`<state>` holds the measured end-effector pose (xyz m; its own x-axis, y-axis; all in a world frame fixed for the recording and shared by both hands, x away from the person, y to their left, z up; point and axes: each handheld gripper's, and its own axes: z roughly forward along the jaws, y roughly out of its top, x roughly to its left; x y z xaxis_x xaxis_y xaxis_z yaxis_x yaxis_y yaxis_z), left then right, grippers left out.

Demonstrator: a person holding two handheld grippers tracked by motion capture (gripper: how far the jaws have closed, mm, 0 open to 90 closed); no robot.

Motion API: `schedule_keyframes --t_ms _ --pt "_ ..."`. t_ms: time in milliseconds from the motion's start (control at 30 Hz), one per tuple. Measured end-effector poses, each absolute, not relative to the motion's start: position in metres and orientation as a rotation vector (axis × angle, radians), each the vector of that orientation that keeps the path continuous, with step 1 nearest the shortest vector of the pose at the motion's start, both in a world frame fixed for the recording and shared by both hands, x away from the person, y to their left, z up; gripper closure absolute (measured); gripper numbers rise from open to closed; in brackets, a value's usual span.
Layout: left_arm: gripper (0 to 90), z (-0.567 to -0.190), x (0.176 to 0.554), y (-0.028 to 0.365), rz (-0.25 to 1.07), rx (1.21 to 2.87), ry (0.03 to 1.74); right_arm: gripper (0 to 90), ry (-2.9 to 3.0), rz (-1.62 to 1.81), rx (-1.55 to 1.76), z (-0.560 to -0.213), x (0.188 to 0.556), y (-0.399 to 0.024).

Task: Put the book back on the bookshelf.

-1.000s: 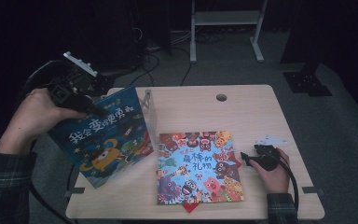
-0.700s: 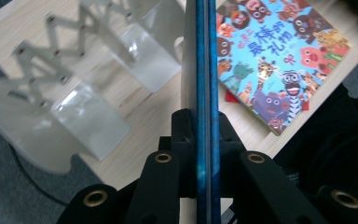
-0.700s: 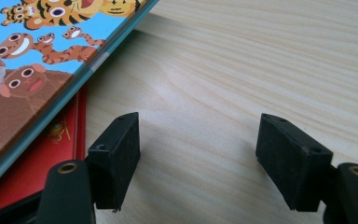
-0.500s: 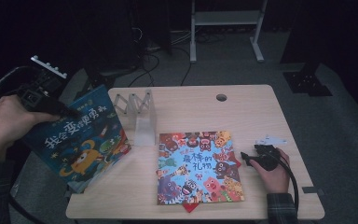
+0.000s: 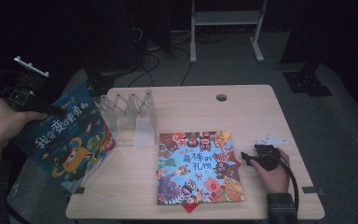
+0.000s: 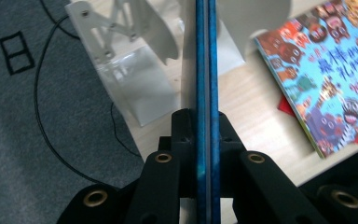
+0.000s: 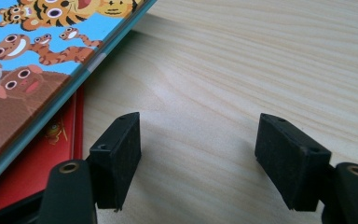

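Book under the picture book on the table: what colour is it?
Red, peeking out beneath the picture book; clearest in the right gripper view.

A thin blue hardcover picture book (image 5: 63, 140) with white Chinese lettering and an orange cartoon creature on its cover is hanging tilted off the table's left edge, its lower right corner reaching over the wood just beside a clear plastic accordion book rack (image 5: 129, 116). In the left gripper view the book's (image 6: 207, 70) blue edge is running straight up the frame, sitting pinched between two black pads.
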<state>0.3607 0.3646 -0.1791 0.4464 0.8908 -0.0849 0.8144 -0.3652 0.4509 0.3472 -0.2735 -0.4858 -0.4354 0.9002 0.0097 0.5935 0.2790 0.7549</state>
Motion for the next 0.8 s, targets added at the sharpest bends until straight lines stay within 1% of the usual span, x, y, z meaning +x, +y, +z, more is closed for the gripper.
schedule_keyframes --t_ms 200,500,800 --pt "82.2 -0.187 0.372 0.377 0.263 2.178 1.528 30.2 2.133 0.98 1.347 -0.486 0.347 -0.274" --pt "82.3 -0.191 0.393 0.382 0.286 2.077 1.646 31.0 2.132 0.98 1.347 -0.486 0.347 -0.274" --pt "82.3 -0.192 0.414 0.387 0.275 1.974 1.753 31.3 2.131 0.98 1.346 -0.486 0.347 -0.274"
